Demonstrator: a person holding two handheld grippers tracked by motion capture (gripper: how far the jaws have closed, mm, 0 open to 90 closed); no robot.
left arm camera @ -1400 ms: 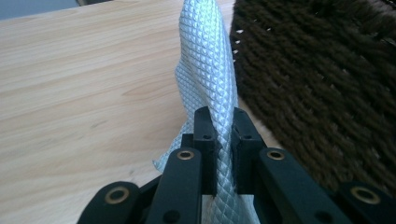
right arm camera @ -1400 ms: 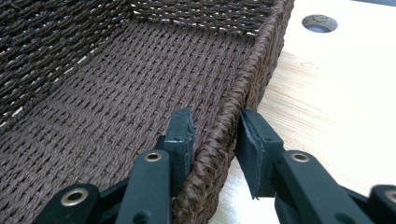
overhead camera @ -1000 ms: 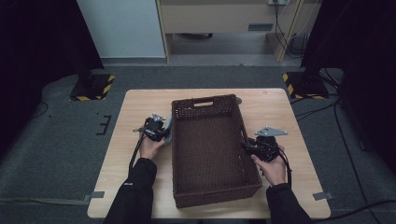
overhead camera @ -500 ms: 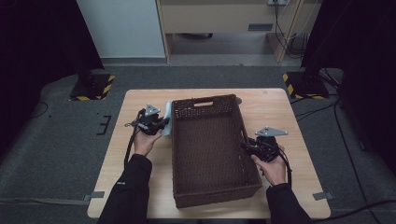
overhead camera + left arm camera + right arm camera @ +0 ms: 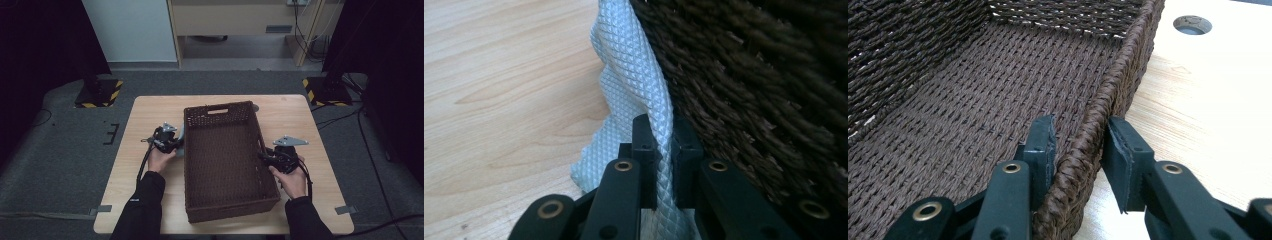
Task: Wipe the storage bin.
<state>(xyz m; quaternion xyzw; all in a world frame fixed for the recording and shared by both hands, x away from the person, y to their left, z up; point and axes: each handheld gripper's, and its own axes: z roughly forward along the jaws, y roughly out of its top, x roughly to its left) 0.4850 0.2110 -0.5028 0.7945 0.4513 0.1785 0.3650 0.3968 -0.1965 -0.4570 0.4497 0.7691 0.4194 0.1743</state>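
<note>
Wicker basket (image 5: 225, 165) — dark brown, rectangular, open-topped — sits lengthwise down the middle of the desk (image 5: 145, 117), its near end close to the desk's near edge and its far end, with a cut-out handle slot, short of the far edge. Bare wood runs along both long sides of it, wider toward the left and right edges of the desk, and a strip lies open along the far edge, where a round hole (image 5: 1192, 24) is cut near the basket's far right corner.

Against the basket's left wall, toward its far end, the left hand-held gripper (image 5: 663, 150) has its jaws pinched tight on a fold of white, diamond-textured cloth (image 5: 631, 75). The cloth stands pressed between the jaws and the woven wall, touching the wicker, with its lower edge spilling onto the desk beside the basket. From above, the left hand (image 5: 159, 159) lies on the open wood left of the basket.

At the right wall, about halfway along, the right hand-held gripper (image 5: 1078, 145) straddles the rim — one jaw inside the basket, the other outside over the desk. The inner pad lies against the braided edge; the outer pad looks a sliver off it, so a firm clamp cannot be told. The right hand (image 5: 292, 180) rests on the wood toward the desk's right edge.
</note>
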